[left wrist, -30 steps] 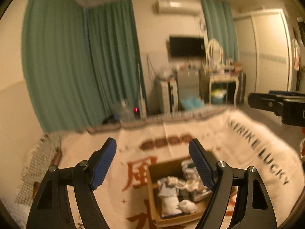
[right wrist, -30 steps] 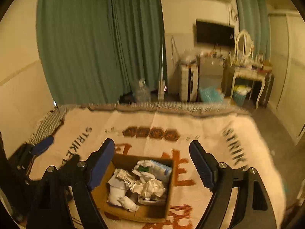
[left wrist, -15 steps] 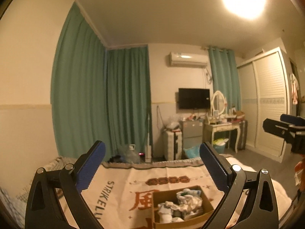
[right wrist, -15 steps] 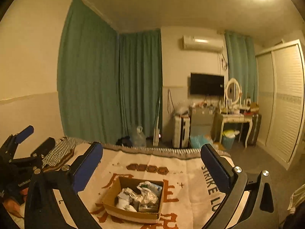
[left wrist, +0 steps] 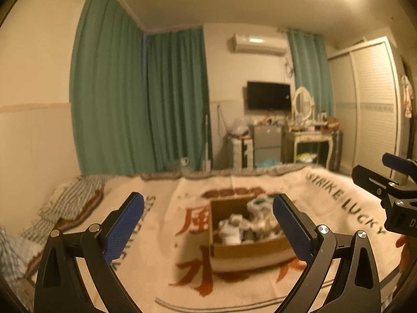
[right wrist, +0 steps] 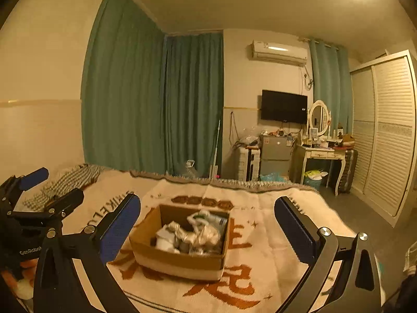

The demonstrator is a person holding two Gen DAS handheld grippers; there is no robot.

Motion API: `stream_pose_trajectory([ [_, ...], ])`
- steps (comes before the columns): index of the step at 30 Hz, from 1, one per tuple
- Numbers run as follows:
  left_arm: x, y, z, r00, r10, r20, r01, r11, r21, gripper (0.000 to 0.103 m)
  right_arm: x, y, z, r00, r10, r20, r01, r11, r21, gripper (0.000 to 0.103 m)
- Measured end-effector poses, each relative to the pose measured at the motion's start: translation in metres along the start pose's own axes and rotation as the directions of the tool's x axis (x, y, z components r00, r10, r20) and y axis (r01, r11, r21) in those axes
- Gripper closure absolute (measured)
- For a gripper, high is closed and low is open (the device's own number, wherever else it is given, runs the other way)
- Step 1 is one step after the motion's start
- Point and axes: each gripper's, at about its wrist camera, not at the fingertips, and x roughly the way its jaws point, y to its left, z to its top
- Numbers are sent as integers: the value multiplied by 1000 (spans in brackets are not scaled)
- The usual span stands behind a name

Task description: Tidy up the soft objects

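Observation:
An open cardboard box (right wrist: 179, 259) (left wrist: 247, 250) sits on a cream blanket with orange characters, covering a bed. Several crumpled white and grey soft items (right wrist: 192, 233) (left wrist: 245, 227) fill it. My left gripper (left wrist: 208, 208) is open and empty, held back from the box, which shows between its blue pads. My right gripper (right wrist: 207, 212) is open too, nothing between its fingers, with the box ahead and below it. Each gripper appears at the edge of the other's view: the right one (left wrist: 391, 180), the left one (right wrist: 44, 187).
The blanket (right wrist: 260, 237) spreads wide around the box. A striped cloth (right wrist: 70, 180) (left wrist: 70, 203) lies at the bed's far left corner. Beyond the bed stand green curtains (right wrist: 156, 99), a small fridge (right wrist: 275, 154), a dressing table (right wrist: 323, 154) and a wardrobe (right wrist: 385, 130).
Both views tilted up to the ceiling and have now dipped back toward the bed. The jaws of both grippers stand wider than a second ago. The box stays in place.

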Motion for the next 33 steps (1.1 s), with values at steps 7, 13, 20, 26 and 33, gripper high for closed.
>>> stream_pose_trajectory([
  [7, 3, -1, -20, 999, 0, -51, -1, 1000, -29, 2, 31, -7, -29, 997, -12, -77, 14, 999, 32, 0],
  [13, 6, 2, -28, 998, -13, -63, 10, 999, -40, 2, 38, -14, -38, 994, -22, -107, 27, 998, 50, 0],
  [20, 8, -2, -29, 997, -27, -79, 24, 999, -33, 2, 37, -16, -37, 994, -20, -108, 26, 998, 54, 0],
  [26, 11, -6, -32, 995, -39, -95, 37, 999, -27, 2, 36, -16, -38, 994, -7, -112, 14, 998, 65, 0],
  [33, 10, -2, -33, 994, -50, -93, 46, 998, -47, 2, 39, -10, -42, 992, -15, -127, 21, 999, 49, 0],
])
